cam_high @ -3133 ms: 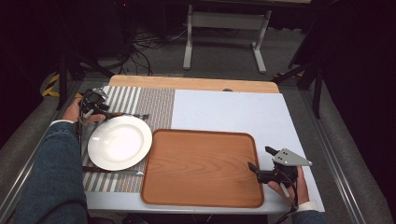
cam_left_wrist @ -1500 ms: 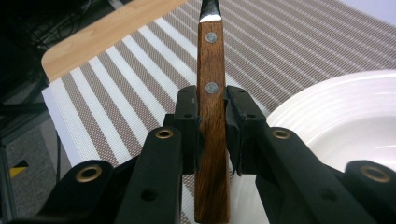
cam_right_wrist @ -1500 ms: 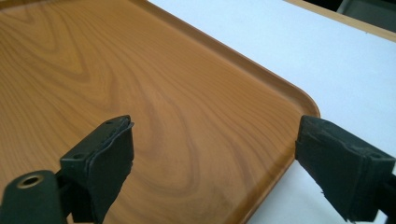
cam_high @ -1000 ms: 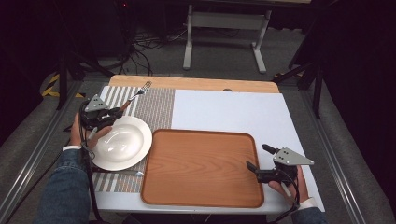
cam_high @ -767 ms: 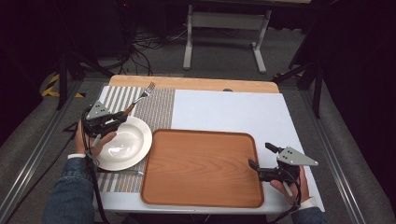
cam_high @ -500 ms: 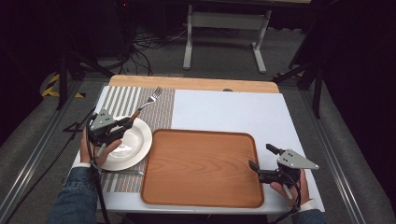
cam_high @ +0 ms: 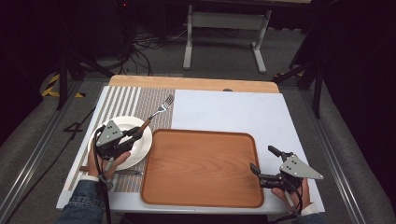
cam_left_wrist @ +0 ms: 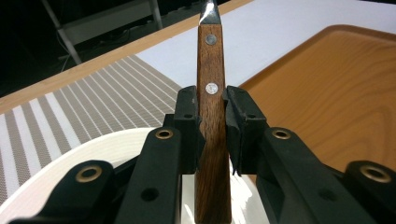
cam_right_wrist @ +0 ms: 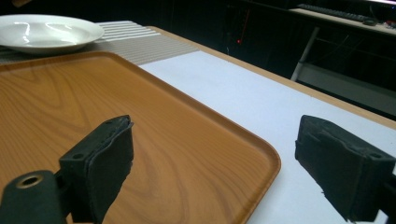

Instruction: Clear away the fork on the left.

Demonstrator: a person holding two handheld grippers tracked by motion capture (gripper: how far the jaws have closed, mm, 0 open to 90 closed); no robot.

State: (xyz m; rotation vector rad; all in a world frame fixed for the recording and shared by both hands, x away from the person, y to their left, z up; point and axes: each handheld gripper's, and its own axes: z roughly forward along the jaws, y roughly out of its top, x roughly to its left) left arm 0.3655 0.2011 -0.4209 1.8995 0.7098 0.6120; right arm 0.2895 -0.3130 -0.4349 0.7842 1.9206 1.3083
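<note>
Fork [cam_high: 158, 113] shifted trayward, my left gripper [cam_left_wrist: 212, 112] pinching its wooden handle; right gripper [cam_right_wrist: 212, 172] spread, idle; risk: fork pivots, clips plate [cam_high: 140, 149].

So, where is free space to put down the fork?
The wooden tray is bare, as is the white mat behind it. The crowded part is the striped placemat, with the plate and a knife. The left gripper holds the fork.
</note>
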